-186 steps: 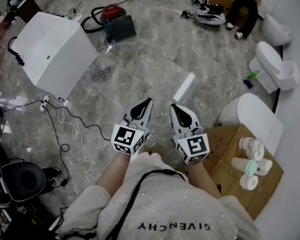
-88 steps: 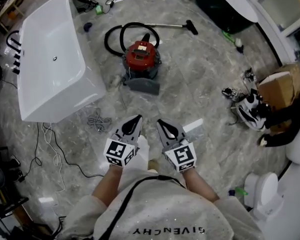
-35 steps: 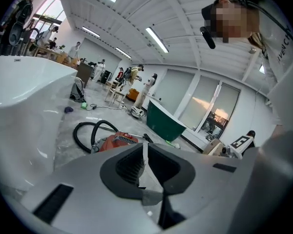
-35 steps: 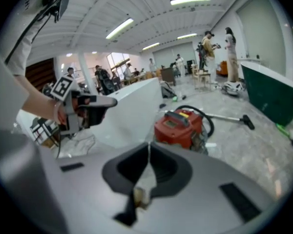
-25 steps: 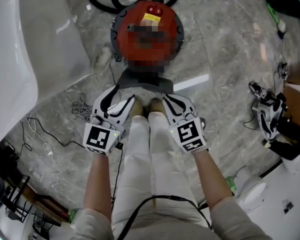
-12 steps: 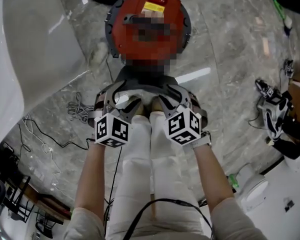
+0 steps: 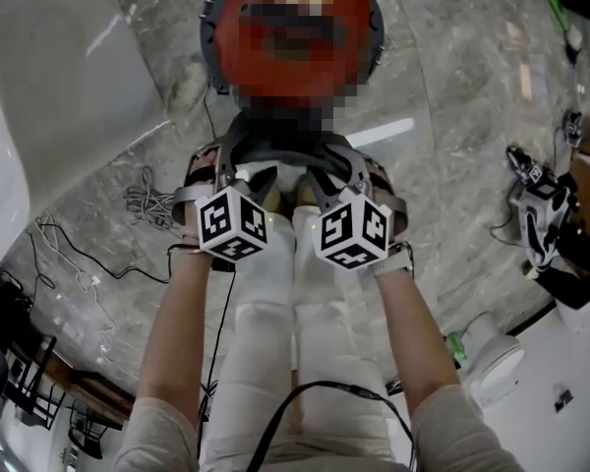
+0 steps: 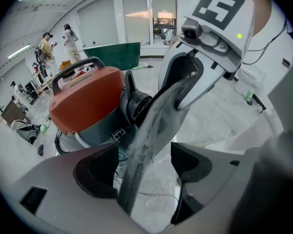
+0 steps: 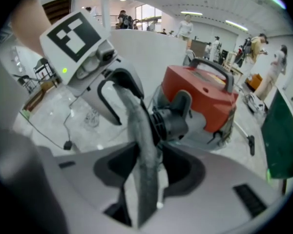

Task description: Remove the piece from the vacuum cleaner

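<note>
A red vacuum cleaner (image 7: 359, 3) stands on the marble floor in front of me. A flat, dusty grey piece (image 7: 285, 147) juts from its near side, below the black hose socket (image 8: 136, 104). My left gripper (image 7: 231, 170) straddles the piece's left edge. In the left gripper view the grey piece (image 8: 151, 130) runs between the wide jaws (image 8: 144, 172) with a gap on each side. My right gripper (image 7: 339, 173) straddles the right edge. In the right gripper view the piece (image 9: 144, 150) stands between the jaws (image 9: 149, 167), close to the pads but not pinched.
A white bathtub (image 7: 39, 96) lies at the left, with loose cables (image 7: 143, 205) on the floor beside it. Shoes and gear (image 7: 541, 214) lie at the right, and a white fixture (image 7: 497, 362) sits at the lower right. My legs in white trousers (image 7: 275, 303) are under the grippers.
Both grippers have moved forward to the vacuum cleaner. Their jaws, narrow a second ago, have spread and now stand on either side of the grey piece's edges.
</note>
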`<state>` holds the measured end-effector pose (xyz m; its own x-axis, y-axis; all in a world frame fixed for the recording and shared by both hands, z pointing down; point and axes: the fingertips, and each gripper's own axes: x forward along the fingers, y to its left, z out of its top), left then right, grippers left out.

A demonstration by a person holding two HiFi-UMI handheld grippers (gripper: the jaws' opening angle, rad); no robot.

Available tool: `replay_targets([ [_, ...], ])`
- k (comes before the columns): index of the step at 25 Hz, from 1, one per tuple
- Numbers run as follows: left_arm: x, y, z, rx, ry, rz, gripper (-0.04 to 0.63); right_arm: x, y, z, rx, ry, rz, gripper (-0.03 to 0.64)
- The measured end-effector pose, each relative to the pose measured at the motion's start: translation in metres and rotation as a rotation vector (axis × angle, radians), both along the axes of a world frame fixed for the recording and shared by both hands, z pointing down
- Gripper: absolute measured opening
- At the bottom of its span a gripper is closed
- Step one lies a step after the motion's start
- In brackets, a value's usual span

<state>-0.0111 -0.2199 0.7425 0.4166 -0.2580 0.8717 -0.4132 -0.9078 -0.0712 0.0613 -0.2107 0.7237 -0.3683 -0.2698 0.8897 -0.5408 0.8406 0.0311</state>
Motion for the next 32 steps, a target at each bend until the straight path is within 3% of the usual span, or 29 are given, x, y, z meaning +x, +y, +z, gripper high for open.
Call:
replay_targets([
  [5,-0.001,0.003,0.006,0.013,-0.039,0.006,0.331,0.000,-0.001,0.004,0.022,0.008,-0.039,0.163],
  [6,-0.002,0.001,0.004,0.031,-0.036,-0.001,0.302,0.000,0.000,0.003,0.028,0.012,-0.049,0.156],
  [8,-0.005,-0.003,-0.002,0.076,-0.034,-0.022,0.124,-0.001,0.001,0.003,0.042,0.019,-0.061,0.131],
  [11,-0.007,-0.003,-0.004,0.088,-0.039,-0.021,0.040,0.000,-0.001,0.002,0.066,0.026,-0.059,0.109],
  [17,-0.007,0.003,-0.006,0.062,-0.016,-0.047,0.034,0.001,0.003,-0.003,0.106,0.022,-0.047,0.047],
  [32,-0.010,0.013,-0.007,0.043,0.016,-0.085,0.034,-0.001,0.012,-0.004,0.106,0.022,-0.070,0.040],
])
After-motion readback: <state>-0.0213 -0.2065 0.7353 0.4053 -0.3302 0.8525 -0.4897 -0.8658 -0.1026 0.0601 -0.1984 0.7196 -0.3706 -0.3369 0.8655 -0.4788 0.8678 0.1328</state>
